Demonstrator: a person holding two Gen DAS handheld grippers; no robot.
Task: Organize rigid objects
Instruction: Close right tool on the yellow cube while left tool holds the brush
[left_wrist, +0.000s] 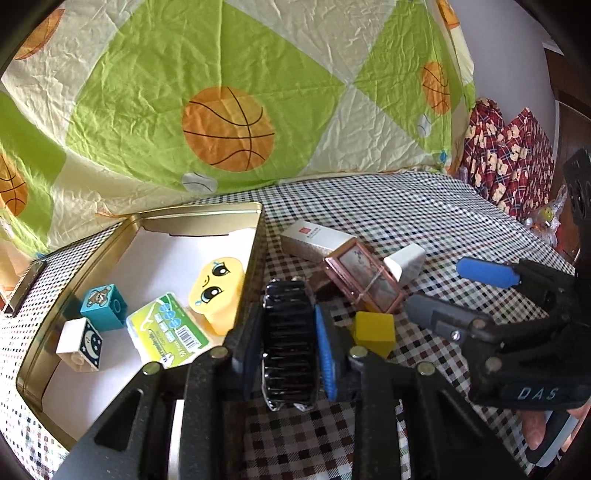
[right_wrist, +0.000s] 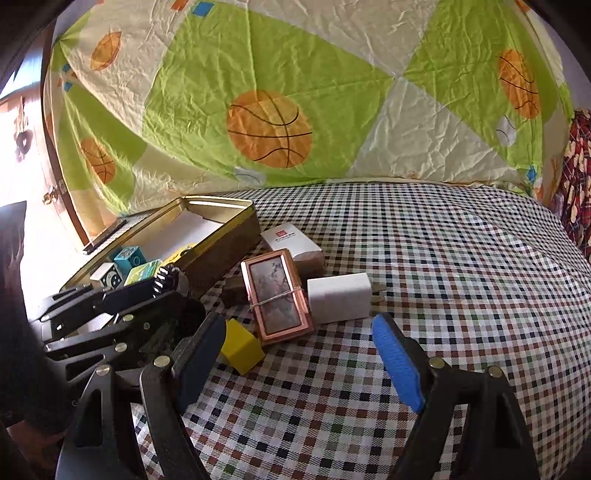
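Black and ribbed, a small comb-like object (left_wrist: 290, 341) sits clamped between the blue pads of the left gripper (left_wrist: 290, 350), held just above the checked cloth (right_wrist: 424, 266) beside the right wall of the gold tin (left_wrist: 258, 240). Inside the tin lie a yellow face-printed cup (left_wrist: 218, 291), a green-and-white packet (left_wrist: 168, 334), a teal block (left_wrist: 105, 306) and a white moon block (left_wrist: 79, 343).

The right gripper (right_wrist: 299, 365) hangs with its jaws spread wide and nothing between them. Just ahead of it on the cloth, outside the tin, are a yellow cube (right_wrist: 242, 347), a copper-framed case (right_wrist: 277, 295) bound with string, a white charger (right_wrist: 340, 297) and a white carton (right_wrist: 291, 242). The cube is nearest its left finger. A basketball-print sheet (right_wrist: 269, 129) hangs behind.
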